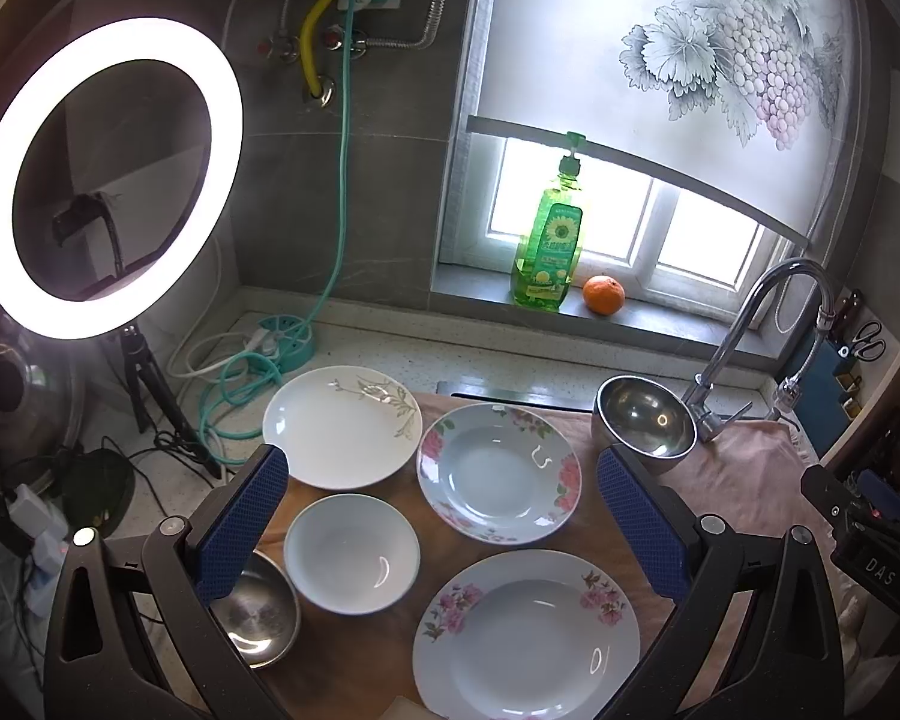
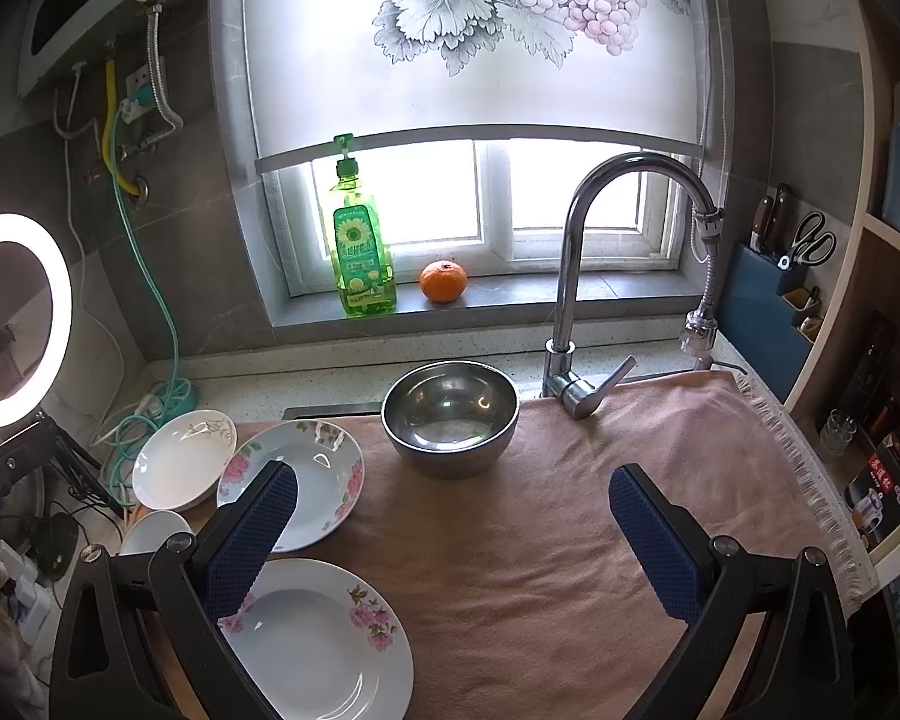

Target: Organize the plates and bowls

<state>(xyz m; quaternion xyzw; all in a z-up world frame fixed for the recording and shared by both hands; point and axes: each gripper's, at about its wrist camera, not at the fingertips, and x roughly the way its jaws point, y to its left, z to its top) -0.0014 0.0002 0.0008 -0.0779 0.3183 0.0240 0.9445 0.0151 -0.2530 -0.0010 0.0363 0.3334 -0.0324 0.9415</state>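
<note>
In the left wrist view, a white plate with a pale leaf print [image 1: 342, 425], a pink-flowered plate [image 1: 499, 473], a second pink-flowered plate [image 1: 527, 636], a white bowl [image 1: 351, 552], a small steel bowl [image 1: 258, 615] and a larger steel bowl [image 1: 645, 423] lie on a brown board and pink cloth. My left gripper [image 1: 444, 516] is open and empty above them. In the right wrist view, the steel bowl [image 2: 450, 415], both flowered plates [image 2: 318, 480] [image 2: 324, 642], the leaf plate [image 2: 183, 459] and the white bowl [image 2: 153, 531] show. My right gripper [image 2: 453, 537] is open and empty over the cloth [image 2: 570, 540].
A lit ring light [image 1: 108, 177] on a tripod stands at the left with cables and a teal power strip [image 1: 285, 345]. A chrome faucet [image 2: 576, 276] rises behind the cloth. A green soap bottle [image 2: 360, 246] and an orange [image 2: 444, 281] sit on the sill. A knife block [image 2: 768, 300] stands right.
</note>
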